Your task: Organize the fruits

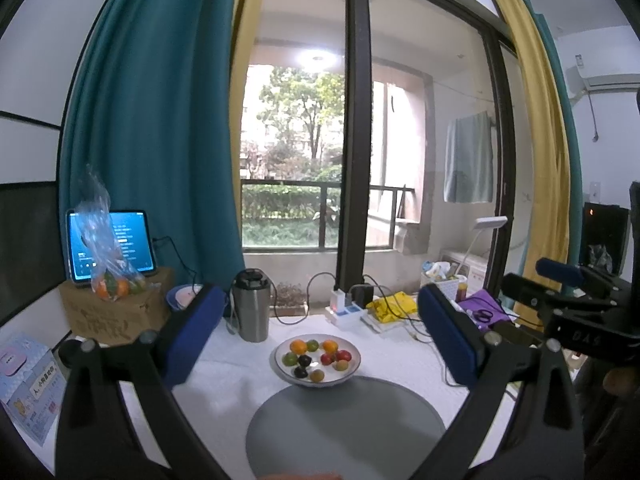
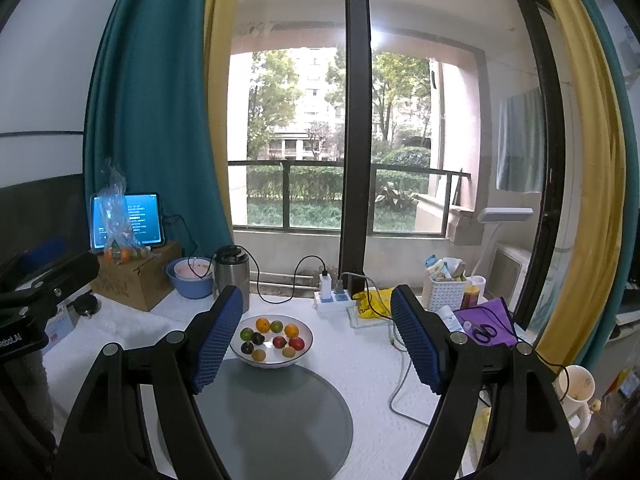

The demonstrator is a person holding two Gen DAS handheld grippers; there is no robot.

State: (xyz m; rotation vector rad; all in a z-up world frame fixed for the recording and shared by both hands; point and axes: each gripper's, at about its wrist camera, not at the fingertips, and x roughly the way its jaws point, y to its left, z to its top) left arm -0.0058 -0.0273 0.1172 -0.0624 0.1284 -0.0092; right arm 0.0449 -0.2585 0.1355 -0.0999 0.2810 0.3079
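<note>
The bowl (image 2: pixel 272 342) sits at the middle of the frame on the table (image 2: pixel 360 364), fruit (image 2: pixel 272 338) in it, its near edge on the round mat (image 2: pixel 276 412) below it. Above it to the left stands the flask (image 2: pixel 233 276), with a basin (image 2: pixel 191 278) and a box (image 2: pixel 138 280) further left. The power strip (image 2: pixel 334 300) lies above the bowl to the right, and the basket (image 2: pixel 442 290) further right.

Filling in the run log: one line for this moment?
left gripper: open, empty | right gripper: open, empty | fruits: all in white bowl | grey mat: bare | stage: not started
</note>
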